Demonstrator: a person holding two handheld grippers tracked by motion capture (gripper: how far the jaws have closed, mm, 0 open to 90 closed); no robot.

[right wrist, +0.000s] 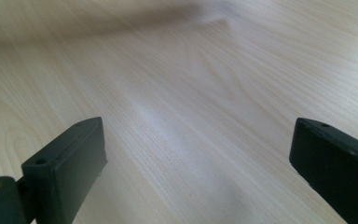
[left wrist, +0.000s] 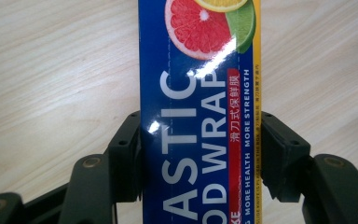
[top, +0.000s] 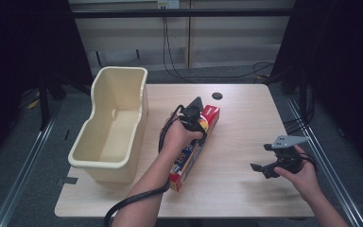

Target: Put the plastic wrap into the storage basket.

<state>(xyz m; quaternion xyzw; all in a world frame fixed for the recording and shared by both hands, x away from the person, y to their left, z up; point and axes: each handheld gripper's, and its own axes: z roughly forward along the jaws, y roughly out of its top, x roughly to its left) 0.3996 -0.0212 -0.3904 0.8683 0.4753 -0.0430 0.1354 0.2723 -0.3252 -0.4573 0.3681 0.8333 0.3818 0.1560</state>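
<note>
Here, on the pale wooden worktop [top: 236, 142], beside a cream tub [top: 113, 127], the left gripper [left wrist: 200, 154] has its jaws clamped on both long sides of a plastic wrap box [left wrist: 198, 116]. The right gripper [right wrist: 198, 168] hovers, jaws wide apart, holding nothing.

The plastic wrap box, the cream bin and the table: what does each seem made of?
Plastic wrap box: probably glossy printed cardboard; glare spots on sharp flat faces. Cream bin: likely moulded plastic; smooth, rounded rim. Table: pale wood-grain top, maybe laminate; matte.

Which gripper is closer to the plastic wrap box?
Left. The left gripper has its jaws clamped on the plastic wrap box; the right gripper sits apart, over bare table.
</note>
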